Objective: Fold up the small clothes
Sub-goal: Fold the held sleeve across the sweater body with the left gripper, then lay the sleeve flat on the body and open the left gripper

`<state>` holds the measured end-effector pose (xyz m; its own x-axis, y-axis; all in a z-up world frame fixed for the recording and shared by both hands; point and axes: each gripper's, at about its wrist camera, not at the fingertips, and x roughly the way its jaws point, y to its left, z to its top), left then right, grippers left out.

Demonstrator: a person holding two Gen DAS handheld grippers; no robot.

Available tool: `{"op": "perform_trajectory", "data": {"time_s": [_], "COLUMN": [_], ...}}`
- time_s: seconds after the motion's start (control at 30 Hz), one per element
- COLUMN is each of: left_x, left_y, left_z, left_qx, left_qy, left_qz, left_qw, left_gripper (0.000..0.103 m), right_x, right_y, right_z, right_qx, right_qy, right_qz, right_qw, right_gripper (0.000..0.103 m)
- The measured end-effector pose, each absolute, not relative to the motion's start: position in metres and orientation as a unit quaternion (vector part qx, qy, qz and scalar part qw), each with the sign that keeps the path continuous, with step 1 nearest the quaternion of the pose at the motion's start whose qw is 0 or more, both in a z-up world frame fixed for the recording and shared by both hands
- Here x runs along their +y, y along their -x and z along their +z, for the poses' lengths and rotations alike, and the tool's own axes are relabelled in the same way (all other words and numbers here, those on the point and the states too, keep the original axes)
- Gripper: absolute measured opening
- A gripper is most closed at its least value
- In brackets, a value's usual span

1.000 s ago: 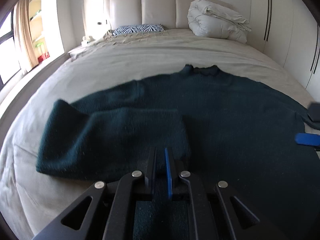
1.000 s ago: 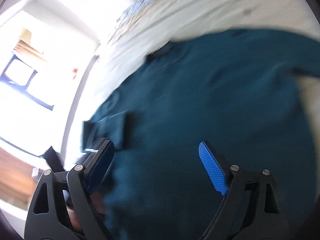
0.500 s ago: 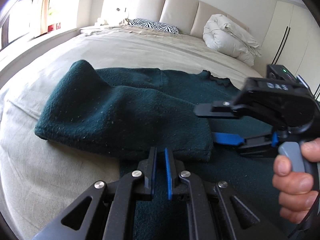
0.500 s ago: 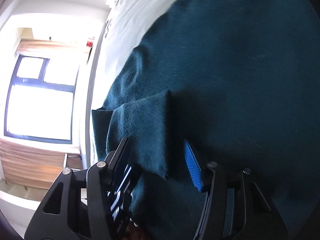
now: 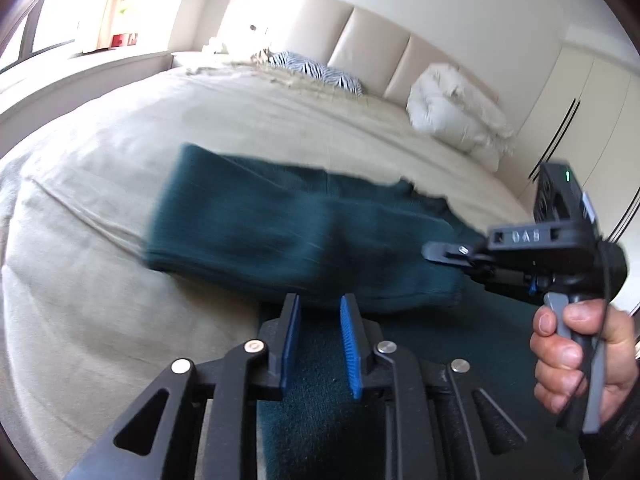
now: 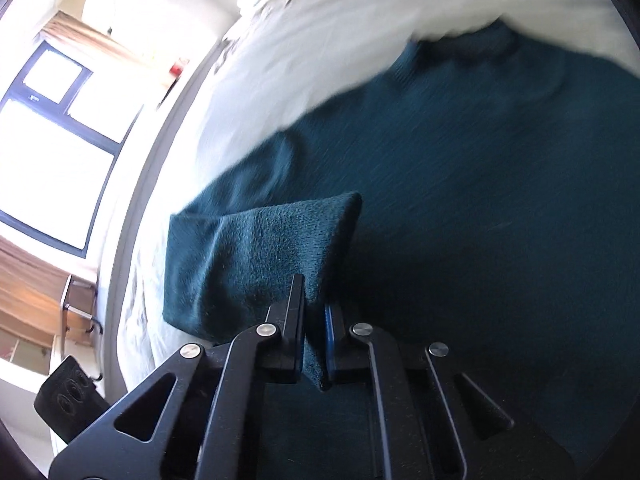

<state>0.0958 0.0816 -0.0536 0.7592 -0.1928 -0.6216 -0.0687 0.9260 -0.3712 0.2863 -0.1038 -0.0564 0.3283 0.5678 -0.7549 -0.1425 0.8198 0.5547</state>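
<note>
Starting at your left, the beige bedsheet (image 5: 100,280) is bare and creased, and the dark green sweater (image 5: 280,232) lies spread on it with its sleeve (image 5: 240,220) folded across toward the body. Your left gripper (image 5: 318,316) sits right at the near edge of that folded sleeve, jaws parted by a narrow gap with nothing between the blue pads; only the sweater's fabric shows beneath them. Watch that: if you drop or sweep forward from here, a pad could snag the knit and drag the fold open.

Moving right, your right gripper (image 6: 314,320) has its jaws pressed nearly together on the sleeve's cuff end (image 6: 312,280), and the pinched cloth stands up between the fingers. In the left view your right hand (image 5: 576,352) squeezes the trigger, the tool reaching in over the sweater's body. It looks like a thin bite near the edge, so my worry is slippage: pull too fast and the soft knit may slide out, dropping the sleeve crooked. Pull too far and you could haul the shoulder with it, rucking the body off its flat lie. Both views are smeared with motion blur, so how much cloth sits in the bite I can't judge exactly.

Far right, the rolled white duvet (image 5: 456,112) and the zebra pillow (image 5: 316,74) sit well apart, no trouble.
</note>
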Motion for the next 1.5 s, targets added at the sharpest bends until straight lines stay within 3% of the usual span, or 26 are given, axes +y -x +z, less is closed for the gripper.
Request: {"op": "perform_trajectory", "data": {"time_s": [0.43,1.5], "left_x": [0.157,0.139], "left_y": [-0.123,-0.233], "left_z": [-0.020,-0.049], "left_qx": [0.307,0.381], "left_qy": [0.264,0.295], "left_qz": [-0.013,-0.120], "left_qw": [0.914,0.868], "left_gripper": [0.021,0.021], "right_x": [-0.259,-0.303], "right_y": [-0.296,-0.312], "right_z": [-0.051,-0.080], "right_qx": [0.511,0.528], "right_qy": [-0.230,-0.202], "right_qz": [0.102,0.048], "right_qw": [0.822,0.823], "right_gripper": [0.007,0.007]}}
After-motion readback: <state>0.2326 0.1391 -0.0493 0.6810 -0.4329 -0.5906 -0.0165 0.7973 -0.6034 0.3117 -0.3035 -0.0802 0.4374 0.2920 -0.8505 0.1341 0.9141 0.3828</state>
